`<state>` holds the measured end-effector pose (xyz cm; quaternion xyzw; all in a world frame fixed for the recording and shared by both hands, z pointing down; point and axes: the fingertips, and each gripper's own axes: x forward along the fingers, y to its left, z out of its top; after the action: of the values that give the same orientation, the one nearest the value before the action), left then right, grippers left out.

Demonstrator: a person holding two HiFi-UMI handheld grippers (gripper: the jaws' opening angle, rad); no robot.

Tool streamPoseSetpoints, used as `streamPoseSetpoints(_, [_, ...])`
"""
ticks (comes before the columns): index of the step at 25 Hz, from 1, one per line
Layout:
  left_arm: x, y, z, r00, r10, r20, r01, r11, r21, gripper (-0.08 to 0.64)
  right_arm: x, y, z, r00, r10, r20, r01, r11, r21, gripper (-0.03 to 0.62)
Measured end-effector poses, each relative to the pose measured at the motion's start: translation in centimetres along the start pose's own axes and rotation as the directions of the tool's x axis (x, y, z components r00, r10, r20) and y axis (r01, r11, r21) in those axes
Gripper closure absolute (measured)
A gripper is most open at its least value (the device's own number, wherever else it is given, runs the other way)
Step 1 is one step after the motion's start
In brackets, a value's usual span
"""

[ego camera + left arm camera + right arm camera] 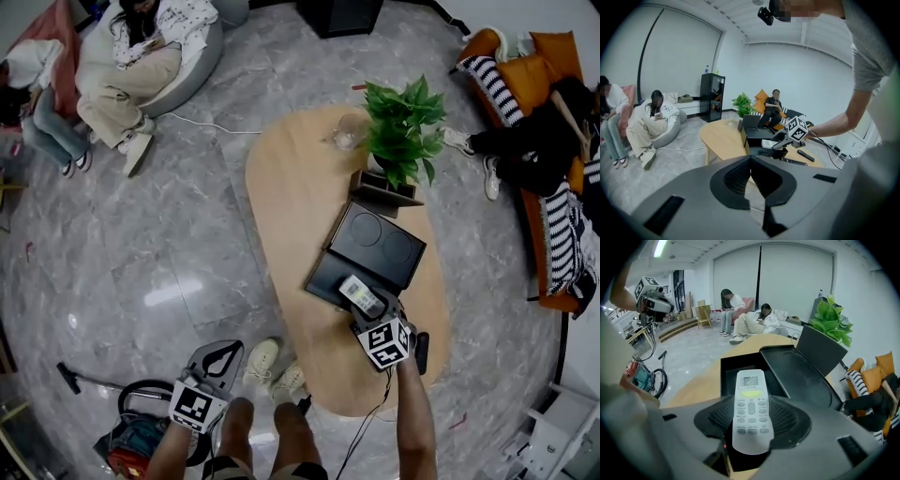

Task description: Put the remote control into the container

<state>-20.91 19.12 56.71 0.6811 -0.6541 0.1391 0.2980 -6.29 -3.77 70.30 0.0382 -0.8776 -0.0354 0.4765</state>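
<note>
**Head view:** nearest, the left gripper (223, 352) hangs low over the floor, off the surface (291, 187). The right gripper (373, 317) holds the white remote control (360, 294) just above the open black container (323, 279), whose lid (380, 246) is flipped back near the plant (403, 127).

**Left gripper view:** the jaws are pressed together with nothing between them.

**Right gripper view:** the jaws clamp the remote control at its lower, button end — the screen end points at the container. It looks light, rigid and smooth — probably slippery — so a hold across the narrow sides near mid-body suits it.
</note>
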Motion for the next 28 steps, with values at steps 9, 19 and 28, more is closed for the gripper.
streamPoseSetpoints(9, [0.2, 0.8, -0.5, 1.000, 0.028, -0.014, -0.028, 0.999, -0.018, 0.552, 2.9, 0.8, -0.4, 0.996, 0.070, -0.047, -0.071, 0.997, -0.017, 0.364])
streamPoseSetpoints(19, [0.1, 1.2, -0.8, 0.999, 0.051, -0.016, -0.051, 0.998, -0.040, 0.552, 4.5, 0.4, -1.3, 0.993, 0.095, -0.073, -0.096, 0.995, -0.005, 0.364])
streamPoseSetpoints(28, [0.1, 1.2, -1.0, 0.998, 0.054, -0.022, -0.055, 0.998, -0.040, 0.551, 5.5, 0.0, -1.6, 0.994, 0.055, -0.091, -0.057, 0.998, -0.022, 0.364])
